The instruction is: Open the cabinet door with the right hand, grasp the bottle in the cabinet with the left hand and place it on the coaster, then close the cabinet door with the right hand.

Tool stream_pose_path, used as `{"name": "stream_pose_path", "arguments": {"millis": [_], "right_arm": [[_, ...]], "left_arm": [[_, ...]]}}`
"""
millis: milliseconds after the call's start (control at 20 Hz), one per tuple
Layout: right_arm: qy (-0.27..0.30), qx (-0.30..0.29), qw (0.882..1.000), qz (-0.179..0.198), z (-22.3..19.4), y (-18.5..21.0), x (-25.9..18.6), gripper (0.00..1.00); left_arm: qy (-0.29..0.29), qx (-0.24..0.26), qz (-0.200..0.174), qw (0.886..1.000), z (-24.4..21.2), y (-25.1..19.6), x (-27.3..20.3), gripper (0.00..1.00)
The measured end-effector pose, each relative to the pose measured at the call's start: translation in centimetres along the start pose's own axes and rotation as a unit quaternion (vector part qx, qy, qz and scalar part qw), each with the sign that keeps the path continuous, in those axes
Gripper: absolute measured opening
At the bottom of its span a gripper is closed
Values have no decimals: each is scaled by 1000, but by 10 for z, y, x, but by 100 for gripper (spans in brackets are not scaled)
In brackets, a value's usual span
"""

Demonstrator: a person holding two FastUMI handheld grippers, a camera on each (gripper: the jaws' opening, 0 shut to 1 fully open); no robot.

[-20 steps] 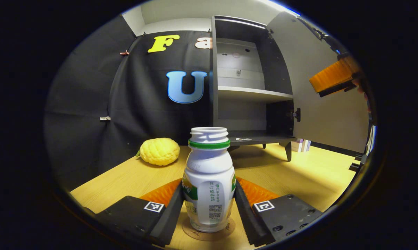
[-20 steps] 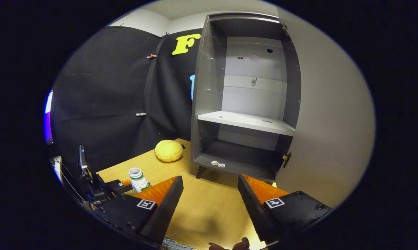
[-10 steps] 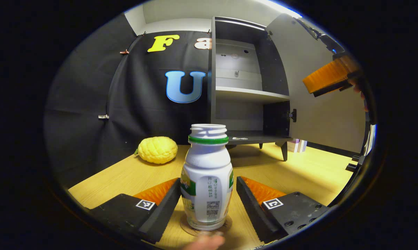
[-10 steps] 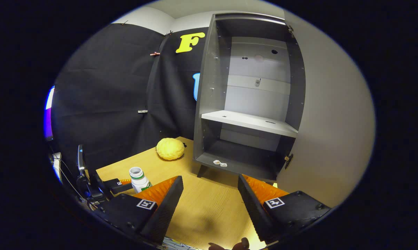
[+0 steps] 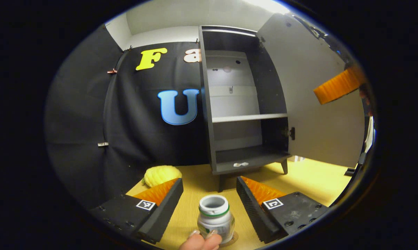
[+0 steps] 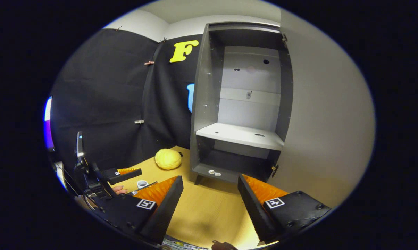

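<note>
left tongs (image 5: 209, 194): spread wide, gripping nothing, raised above the bottle
bottle (image 5: 216, 222): upright, capless, green ring at neck, sat on the round coaster (image 5: 232, 239) on the wooden counter (image 5: 320, 177), below and between the left fingers, touching neither
fingertips (image 5: 200, 241): a person's, at the bottle's near side, bottom edge of left gripper view
right tongs (image 6: 210, 198): spread open, empty, aimed at the cabinet
cabinet door (image 6: 327, 114): swung open to the right
cabinet (image 6: 243, 104): shelf bare
yellow bumpy fruit (image 6: 168, 159): on the counter, left of the cabinet
</note>
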State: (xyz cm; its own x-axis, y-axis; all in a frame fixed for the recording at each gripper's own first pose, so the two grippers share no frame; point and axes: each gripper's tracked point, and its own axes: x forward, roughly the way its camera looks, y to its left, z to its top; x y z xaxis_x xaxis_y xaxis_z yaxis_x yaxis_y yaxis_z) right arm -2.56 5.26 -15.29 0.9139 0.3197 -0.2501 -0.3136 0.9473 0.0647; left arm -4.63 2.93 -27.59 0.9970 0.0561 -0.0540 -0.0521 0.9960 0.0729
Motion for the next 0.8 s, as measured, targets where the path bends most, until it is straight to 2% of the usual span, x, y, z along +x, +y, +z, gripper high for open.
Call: {"name": "stream_pose_path", "arguments": {"millis": [150,300,400,500,600,650,700,750,800], "right_arm": [[-14,-17,999,-23,31,-10,-30,98],[-32,-29,998,-48,57,-15,-70,98],[-38,-15,997,-70,70,-25,-99,97],[-56,20,993,-99,86,-37,-133,96],[-84,34,986,-142,98,-61,-164,94],[-95,35,981,-168,99,-77,-177,100],[-99,41,976,-192,98,-93,-190,94],[-97,52,971,-211,95,-108,-201,100],[-95,61,968,-225,93,-121,-211,99]], "left_arm": [[1,-22,-21,1000,55,-1,-10,96],[-21,-1,-30,999,114,6,-18,96],[-34,16,-34,999,145,7,-23,96],[-44,10,-45,998,169,1,-26,97],[-53,1,-61,997,192,-7,-27,97],[-56,0,-68,996,201,-12,-28,97],[-55,1,-72,996,206,-16,-28,96],[-54,3,-76,996,209,-20,-27,96],[-53,3,-78,996,212,-25,-26,96]]}}
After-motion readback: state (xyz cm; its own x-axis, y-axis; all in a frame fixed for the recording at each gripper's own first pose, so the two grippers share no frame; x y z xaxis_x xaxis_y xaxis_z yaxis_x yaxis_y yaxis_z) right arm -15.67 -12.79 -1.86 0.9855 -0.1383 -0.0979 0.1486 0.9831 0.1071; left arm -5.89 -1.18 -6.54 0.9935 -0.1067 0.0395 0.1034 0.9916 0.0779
